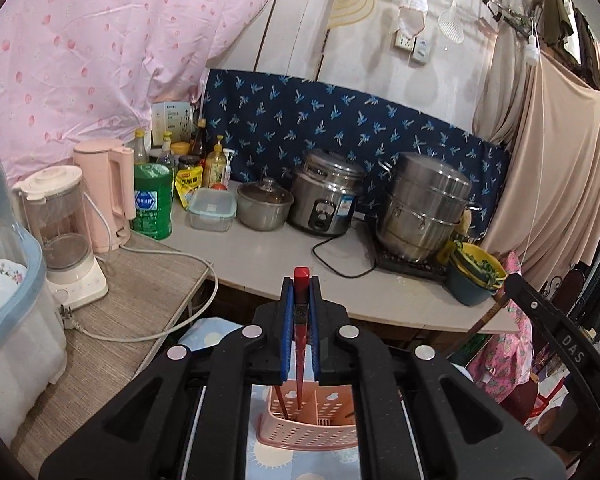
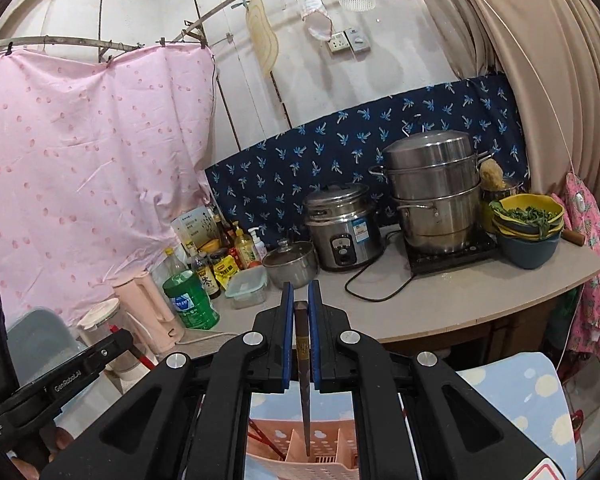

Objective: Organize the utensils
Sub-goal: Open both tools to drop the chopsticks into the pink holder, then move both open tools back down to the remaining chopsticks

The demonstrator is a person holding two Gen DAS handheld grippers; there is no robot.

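The left gripper [image 1: 301,292] is clenched on a red chopstick [image 1: 301,336], which stands nearly upright between the blue pads [image 1: 287,312]; its lower tip reaches down into a compartment of the pink utensil holder [image 1: 312,426] directly below the claw. Another red chopstick [image 1: 281,402] already leans in the holder's left compartment.

The right gripper [image 2: 301,298] is likewise clamped on a dark brown chopstick [image 2: 303,368], held vertical with its tip dipping into the same pink holder [image 2: 296,454] beneath it. The holder sits on a blue patterned cloth [image 2: 540,392].

Beyond both claws lies the countertop [image 1: 260,256], carrying a rice cooker [image 1: 326,198], a steel steamer pot [image 1: 424,208] and a small lidded pot [image 1: 265,206].
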